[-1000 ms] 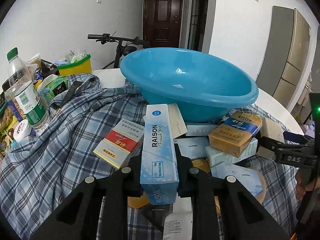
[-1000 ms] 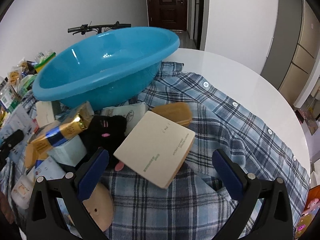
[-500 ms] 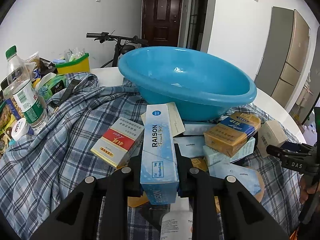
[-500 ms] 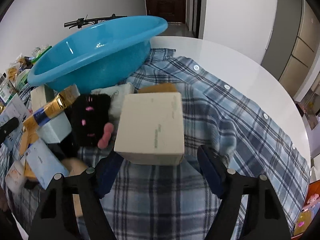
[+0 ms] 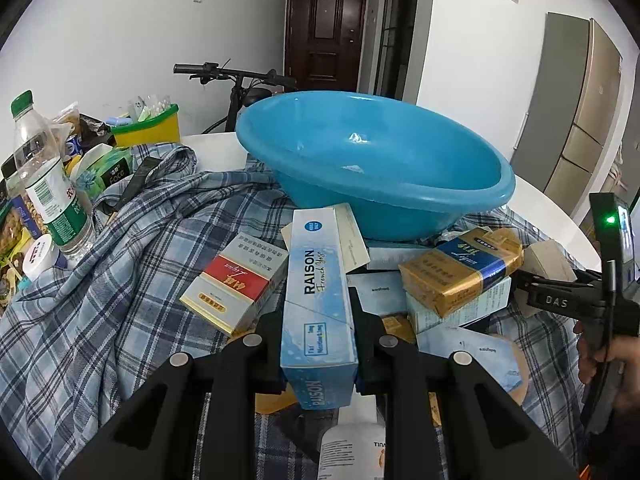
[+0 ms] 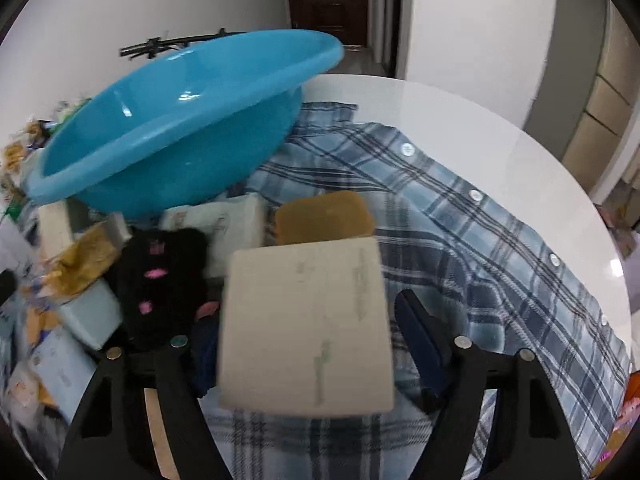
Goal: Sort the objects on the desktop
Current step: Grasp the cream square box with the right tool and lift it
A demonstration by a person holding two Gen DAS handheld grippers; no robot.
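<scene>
Left wrist view: basin [image 5: 372,168] at 12 o'clock on the bench [image 5: 216,148] holds nothing, while red carton [image 5: 234,280], gold carton [image 5: 460,270] and pale boxes lie unsorted on the plaid shirt [image 5: 100,280], so sorting looks barely begun. Left claw [image 5: 318,344] is clamped on the blue RAISON box [image 5: 318,300], raised at 6 o'clock before the basin. Right claw [image 6: 304,336], jaws about two-thirds apart, straddles the beige box [image 6: 306,324] at centre; blur hides whether the pads press it.
</scene>
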